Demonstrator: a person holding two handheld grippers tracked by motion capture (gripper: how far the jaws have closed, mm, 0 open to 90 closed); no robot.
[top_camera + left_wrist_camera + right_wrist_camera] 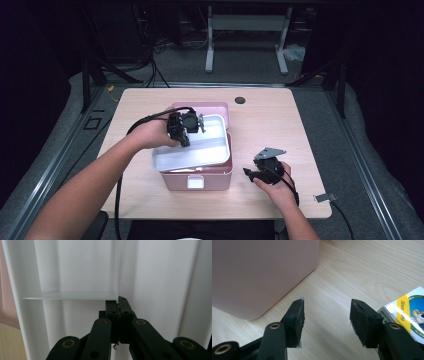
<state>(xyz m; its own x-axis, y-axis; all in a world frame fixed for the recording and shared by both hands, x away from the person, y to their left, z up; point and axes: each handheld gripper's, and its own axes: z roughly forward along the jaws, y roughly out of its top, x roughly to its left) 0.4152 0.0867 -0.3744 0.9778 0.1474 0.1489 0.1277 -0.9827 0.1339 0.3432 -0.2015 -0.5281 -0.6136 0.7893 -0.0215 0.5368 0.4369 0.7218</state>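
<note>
A pink box (216, 181) stands mid-table. A white inner tray (200, 152) sits tilted above its open top, its far end raised. My left gripper (185, 141) reaches down into the tray from the left. In the left gripper view that gripper (118, 306) is shut on the thin upright divider (116, 270) of the white tray (82, 270). My right gripper (248, 173) rests low over the table, to the right of the box's front corner. In the right gripper view it (327, 315) stands open with nothing between its fingers, and the pink box (262, 272) is to the left.
A small packet with a yellow and green label (409, 312) lies on the wood beside the right jaw. The light wooden table (270, 125) has a black round cap (240, 100) near its far edge and a small metal clip (325, 198) at its right front corner.
</note>
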